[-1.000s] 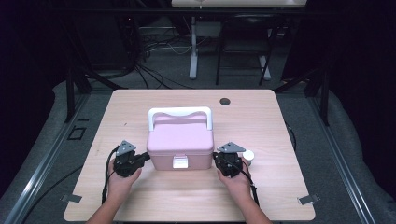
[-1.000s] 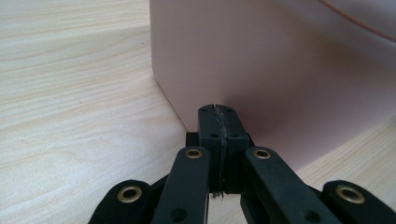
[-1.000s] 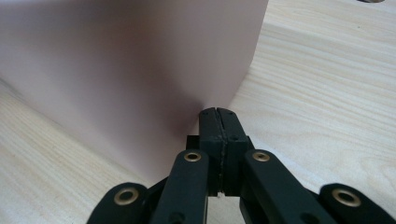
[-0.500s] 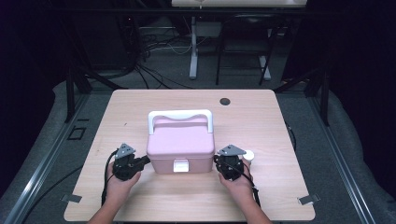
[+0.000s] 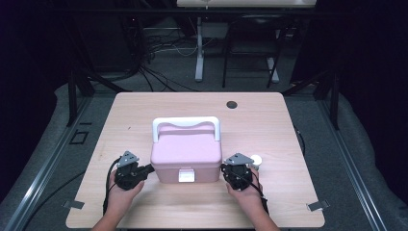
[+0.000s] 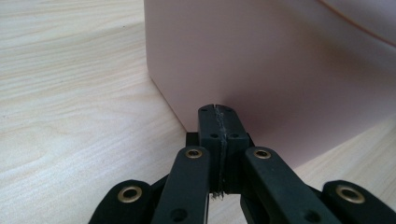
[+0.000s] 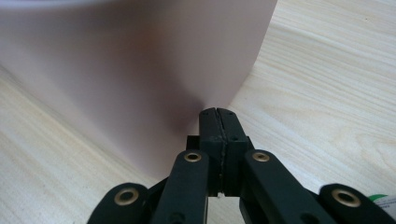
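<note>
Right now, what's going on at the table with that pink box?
A person holds a gripper in each hand on either side of the pink box, which sits lid shut on the wooden table. The left gripper and the right gripper both have their jaws shut, tips at the box's side walls, as if squeezing or steadying it.

A: The tabletop (image 5: pixel 269 120) was pale wood with lengthwise grain and rounded corners. A small dark round spot (image 5: pixel 232 104) sat near its far edge, right of centre.

B: Anything toward the near right?

A: A small white round object (image 5: pixel 256 159) lay on the wood there; too small to identify. A white item with a green mark (image 7: pixel 385 200) showed at the corner of the right gripper view.

B: And off the tabletop?

A: Grey floor (image 5: pixel 365 159) all round. Loose black cables (image 5: pixel 159 72) lay beyond the far edge, beside a white stand leg (image 5: pixel 198 48). Black frame legs (image 5: pixel 74 91) stood at the left.
</note>
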Tool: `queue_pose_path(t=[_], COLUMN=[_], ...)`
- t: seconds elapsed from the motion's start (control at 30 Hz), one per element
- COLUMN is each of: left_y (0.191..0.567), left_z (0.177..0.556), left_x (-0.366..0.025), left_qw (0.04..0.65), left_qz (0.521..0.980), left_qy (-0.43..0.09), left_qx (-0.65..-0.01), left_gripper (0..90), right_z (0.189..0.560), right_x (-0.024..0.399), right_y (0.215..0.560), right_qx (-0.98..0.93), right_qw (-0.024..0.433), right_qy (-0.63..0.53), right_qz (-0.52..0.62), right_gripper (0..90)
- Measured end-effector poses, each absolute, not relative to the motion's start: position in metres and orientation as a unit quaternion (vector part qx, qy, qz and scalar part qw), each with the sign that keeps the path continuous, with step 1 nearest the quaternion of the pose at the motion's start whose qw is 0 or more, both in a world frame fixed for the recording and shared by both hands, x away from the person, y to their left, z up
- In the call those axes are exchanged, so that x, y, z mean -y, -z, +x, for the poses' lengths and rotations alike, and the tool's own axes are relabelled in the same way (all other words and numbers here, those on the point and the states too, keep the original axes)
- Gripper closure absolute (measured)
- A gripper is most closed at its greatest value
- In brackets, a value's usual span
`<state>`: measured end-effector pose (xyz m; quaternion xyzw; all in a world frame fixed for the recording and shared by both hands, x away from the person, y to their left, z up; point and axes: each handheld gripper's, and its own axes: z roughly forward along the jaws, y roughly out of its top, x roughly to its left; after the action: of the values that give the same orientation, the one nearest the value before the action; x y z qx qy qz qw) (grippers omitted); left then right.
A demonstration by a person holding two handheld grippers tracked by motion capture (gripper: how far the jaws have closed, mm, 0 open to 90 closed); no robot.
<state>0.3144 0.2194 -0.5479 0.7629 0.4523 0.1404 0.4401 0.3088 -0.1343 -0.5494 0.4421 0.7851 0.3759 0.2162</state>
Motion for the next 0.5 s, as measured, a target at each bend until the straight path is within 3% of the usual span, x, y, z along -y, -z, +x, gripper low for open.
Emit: queue_pose_path(t=[0.5], left_y=[0.5467], left_z=[0.3074], left_x=[-0.2207], left_qw=[0.435], left_qz=[0.768], left_qy=[-0.14], left_qx=[-0.448], left_gripper=[90.0], right_z=[0.2993], right_x=[0.1347], right_y=[0.5468], right_qx=[-0.798], right_qw=[0.206], right_qy=[-0.368], right_qz=[0.431], right_gripper=[90.0])
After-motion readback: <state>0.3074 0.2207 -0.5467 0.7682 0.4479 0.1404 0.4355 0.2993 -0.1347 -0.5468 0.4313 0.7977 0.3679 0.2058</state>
